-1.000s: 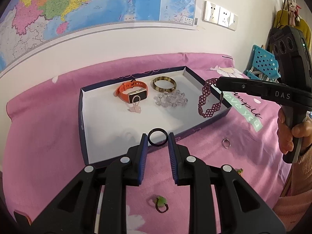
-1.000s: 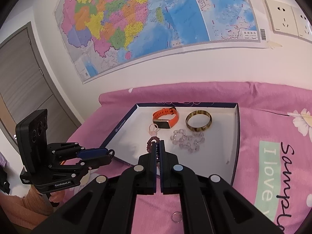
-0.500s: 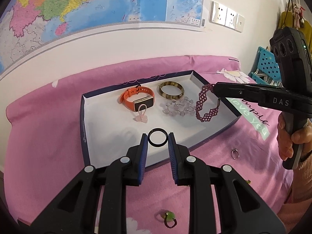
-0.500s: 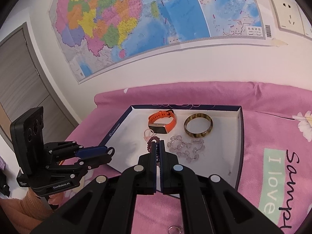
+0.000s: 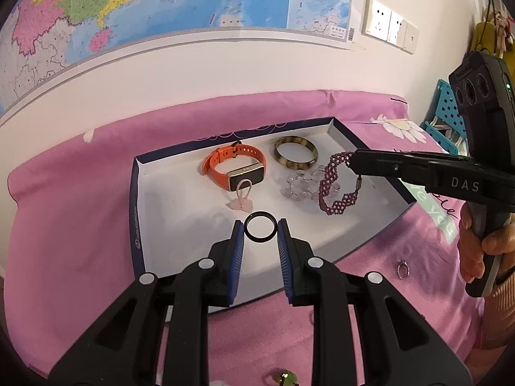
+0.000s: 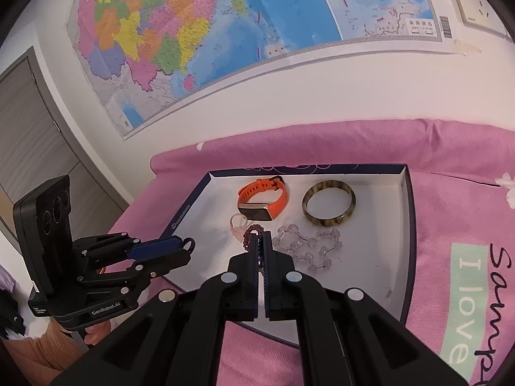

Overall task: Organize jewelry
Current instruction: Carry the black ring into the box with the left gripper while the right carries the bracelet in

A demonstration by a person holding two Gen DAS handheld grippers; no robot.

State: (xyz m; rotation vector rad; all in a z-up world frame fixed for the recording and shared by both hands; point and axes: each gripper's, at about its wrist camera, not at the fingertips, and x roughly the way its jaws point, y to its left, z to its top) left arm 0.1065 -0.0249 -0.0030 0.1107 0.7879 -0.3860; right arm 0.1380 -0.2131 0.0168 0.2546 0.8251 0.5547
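Observation:
A white-lined box with a dark blue rim (image 5: 136, 212) (image 6: 408, 225) lies on the pink cloth. Inside lie an orange smartwatch (image 5: 235, 167) (image 6: 262, 197), a brown bangle (image 5: 295, 151) (image 6: 329, 204), a clear bead bracelet (image 5: 299, 188) (image 6: 309, 247) and a small pink charm (image 5: 241, 197) (image 6: 237, 225). My left gripper (image 5: 260, 231) (image 6: 188, 244) is shut on a black ring (image 5: 260, 231) over the box's near part. My right gripper (image 6: 261, 241) (image 5: 352, 160) is shut on a dark purple beaded bracelet (image 5: 334, 186) (image 6: 249, 236), which dangles over the box's right half.
A silver ring (image 5: 402, 268) lies on the pink cloth right of the box. A green-stone ring (image 5: 285, 378) sits near the bottom edge. A map and wall sockets (image 5: 389, 29) hang behind. A grey door (image 6: 35, 148) stands at the left.
Both grippers have moved in over the box. The purple bracelet went from the box's right wall to above its floor, and the black ring now hangs well inside the near rim.

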